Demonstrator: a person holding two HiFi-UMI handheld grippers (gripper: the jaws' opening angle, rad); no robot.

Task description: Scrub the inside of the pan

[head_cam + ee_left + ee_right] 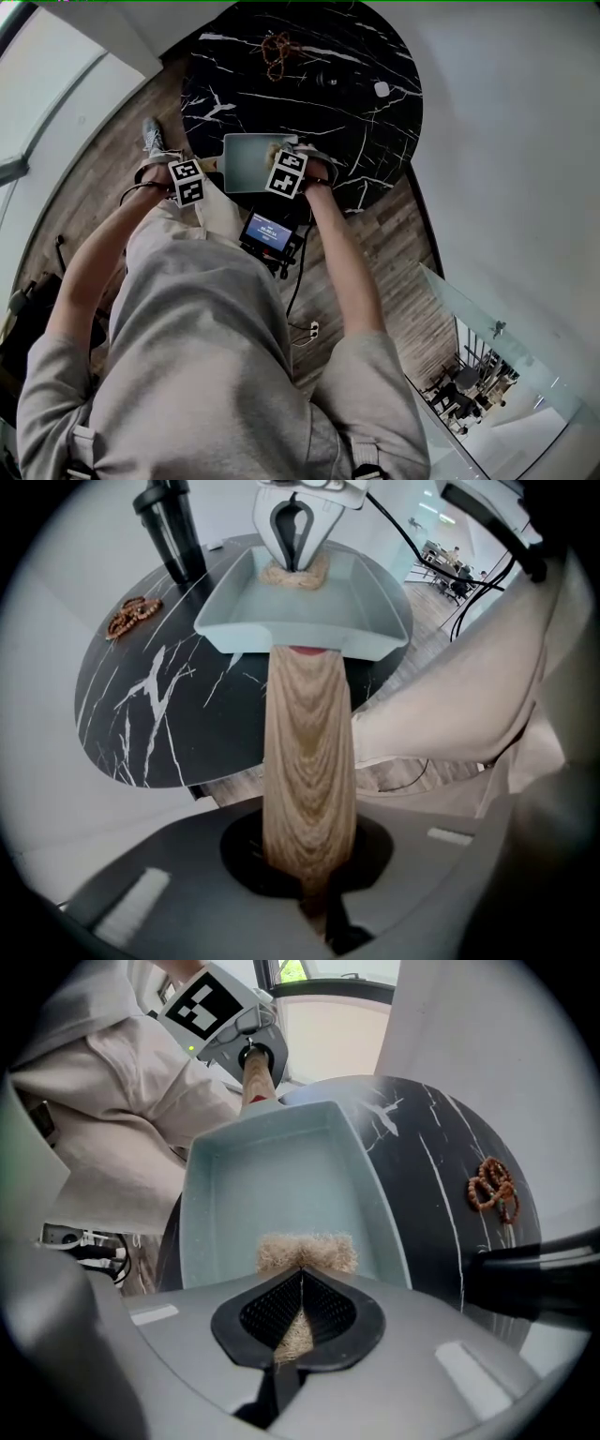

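My left hand-held gripper [309, 860] was closed on the wooden handle [309, 752] of the pale blue-grey pan [281, 630]. The pan stood at the near edge of the black marbled surface [450, 1194], with its handle projecting past that edge. My right hand-held gripper [298, 1312] pointed down into the pan, its jaws clamped on a tan fibrous scrubber [307, 1251] that lay against the pan's inner floor. A string of brown beads [492, 1188] lay well apart from the pan, and a dark bottle [173, 527] stood at the far side.
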